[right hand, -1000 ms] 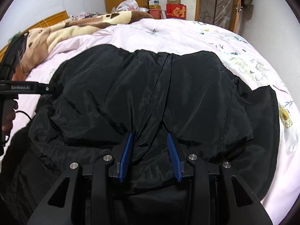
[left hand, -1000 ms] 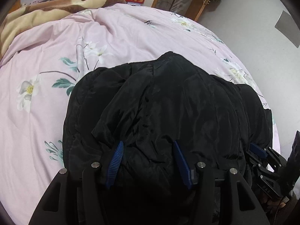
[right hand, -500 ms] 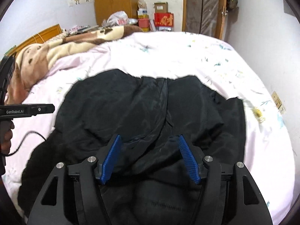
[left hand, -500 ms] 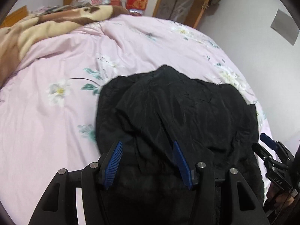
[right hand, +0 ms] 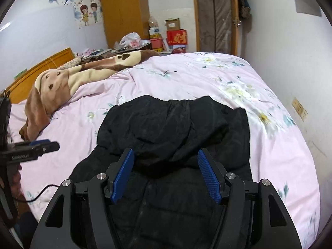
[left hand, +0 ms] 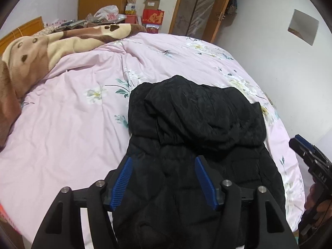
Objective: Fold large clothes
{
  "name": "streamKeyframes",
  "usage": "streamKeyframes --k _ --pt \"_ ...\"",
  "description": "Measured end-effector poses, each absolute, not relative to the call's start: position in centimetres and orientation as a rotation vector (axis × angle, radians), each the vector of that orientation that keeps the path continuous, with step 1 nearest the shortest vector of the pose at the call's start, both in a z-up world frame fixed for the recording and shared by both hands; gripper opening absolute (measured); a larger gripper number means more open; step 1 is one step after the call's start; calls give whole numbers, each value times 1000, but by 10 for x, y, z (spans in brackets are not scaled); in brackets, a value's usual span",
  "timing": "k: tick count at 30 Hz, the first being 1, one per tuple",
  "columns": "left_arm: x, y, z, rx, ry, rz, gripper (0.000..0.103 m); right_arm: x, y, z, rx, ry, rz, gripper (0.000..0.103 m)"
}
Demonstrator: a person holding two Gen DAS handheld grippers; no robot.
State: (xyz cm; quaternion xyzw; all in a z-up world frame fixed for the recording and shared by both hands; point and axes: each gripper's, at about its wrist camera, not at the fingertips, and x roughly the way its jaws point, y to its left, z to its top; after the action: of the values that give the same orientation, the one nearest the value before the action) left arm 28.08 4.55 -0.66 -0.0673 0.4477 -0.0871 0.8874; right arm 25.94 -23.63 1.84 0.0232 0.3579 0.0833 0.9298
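A large black padded jacket [left hand: 199, 128] lies on the pink floral bedspread [left hand: 72, 124], its far part folded back over the near part. It also shows in the right wrist view [right hand: 176, 128]. My left gripper [left hand: 164, 178] is open and empty, held above the jacket's near part. My right gripper [right hand: 166, 172] is open and empty, also above the near part. The right gripper shows at the right edge of the left wrist view [left hand: 311, 159]; the left gripper shows at the left edge of the right wrist view [right hand: 33, 147].
A brown and cream blanket [right hand: 68, 83] is bunched at the bed's far left by the wooden headboard [right hand: 39, 68]. A wardrobe [right hand: 124, 12], boxes and bags [right hand: 176, 35] and a door [right hand: 215, 16] stand beyond the bed. A wall runs along the bed's right side.
Both grippers opened and let go of the jacket, then drew back and up. The jacket's folded part now rests on the bed.
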Motion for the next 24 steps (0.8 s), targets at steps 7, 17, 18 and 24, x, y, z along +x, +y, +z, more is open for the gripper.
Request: streamKeyframes --k 7,17,18,24 --pt "216 48 -12 -94 931 -169 64 207 -246 24 89 712 135 64" --pt "163 57 -28 -92 939 -175 64 144 -261 11 10 714 42 64" --pt "159 57 -28 -88 932 -175 64 137 -263 10 18 713 40 64" --pt "134 56 -25 -55 903 -168 64 105 -271 7 27 706 4 64"
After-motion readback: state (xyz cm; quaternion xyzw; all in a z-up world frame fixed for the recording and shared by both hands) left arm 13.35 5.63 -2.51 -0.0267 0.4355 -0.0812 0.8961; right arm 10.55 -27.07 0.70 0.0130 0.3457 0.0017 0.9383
